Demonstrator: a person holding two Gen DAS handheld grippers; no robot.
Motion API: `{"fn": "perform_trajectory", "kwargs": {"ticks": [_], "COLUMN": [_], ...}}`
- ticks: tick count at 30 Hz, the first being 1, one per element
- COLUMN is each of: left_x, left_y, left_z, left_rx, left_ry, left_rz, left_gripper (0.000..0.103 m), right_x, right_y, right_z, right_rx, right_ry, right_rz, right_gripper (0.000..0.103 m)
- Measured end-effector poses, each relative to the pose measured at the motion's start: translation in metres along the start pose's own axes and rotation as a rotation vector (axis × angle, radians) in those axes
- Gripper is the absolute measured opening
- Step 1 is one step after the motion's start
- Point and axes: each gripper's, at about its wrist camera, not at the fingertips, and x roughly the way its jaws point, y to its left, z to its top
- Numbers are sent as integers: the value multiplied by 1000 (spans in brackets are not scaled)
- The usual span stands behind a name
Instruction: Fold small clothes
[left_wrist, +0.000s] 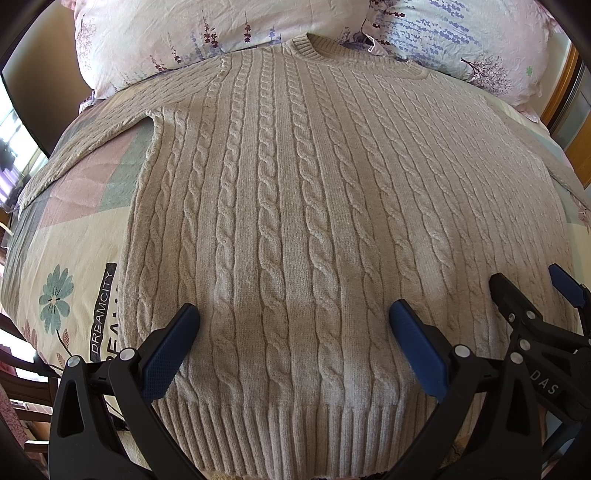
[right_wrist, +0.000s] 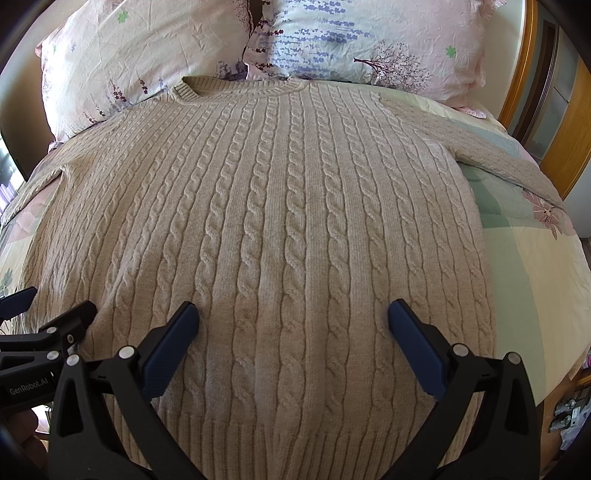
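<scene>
A beige cable-knit sweater (left_wrist: 295, 203) lies flat, front up, on the bed, collar toward the pillows and ribbed hem nearest me; it also shows in the right wrist view (right_wrist: 277, 221). Its sleeves spread out to both sides (left_wrist: 85, 147) (right_wrist: 498, 147). My left gripper (left_wrist: 293, 321) is open and empty, hovering over the lower left part of the sweater near the hem. My right gripper (right_wrist: 293, 317) is open and empty over the lower right part. Each gripper shows at the edge of the other's view: the right one (left_wrist: 532, 288) and the left one (right_wrist: 55, 306).
Two floral pillows (left_wrist: 184, 33) (right_wrist: 369, 40) lie at the head of the bed. A patchwork floral bedspread (left_wrist: 74, 251) (right_wrist: 524, 258) covers the bed. A wooden headboard frame (right_wrist: 524, 74) stands at the right. Dark chair parts (left_wrist: 22, 369) stand at the lower left.
</scene>
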Motion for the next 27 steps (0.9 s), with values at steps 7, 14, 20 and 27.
{"fn": "perform_trajectory", "kwargs": {"ticks": [7, 14, 20, 27], "left_x": [0, 0, -1, -26], "left_y": [0, 0, -2, 26], "left_z": [0, 0, -3, 9], "left_rx": [0, 9, 35, 1], "left_ry": [0, 5, -53, -238], "left_rz": [0, 0, -6, -189], "left_gripper": [102, 102, 102, 102], "right_x": [0, -3, -19, -39], "right_y": [0, 0, -42, -283], "right_z": [0, 3, 14, 72], "right_rx": [-1, -32, -110, 549], "right_ry": [1, -9, -121, -322], "right_rz": [0, 16, 132, 65], "right_gripper": [101, 101, 100, 77]}}
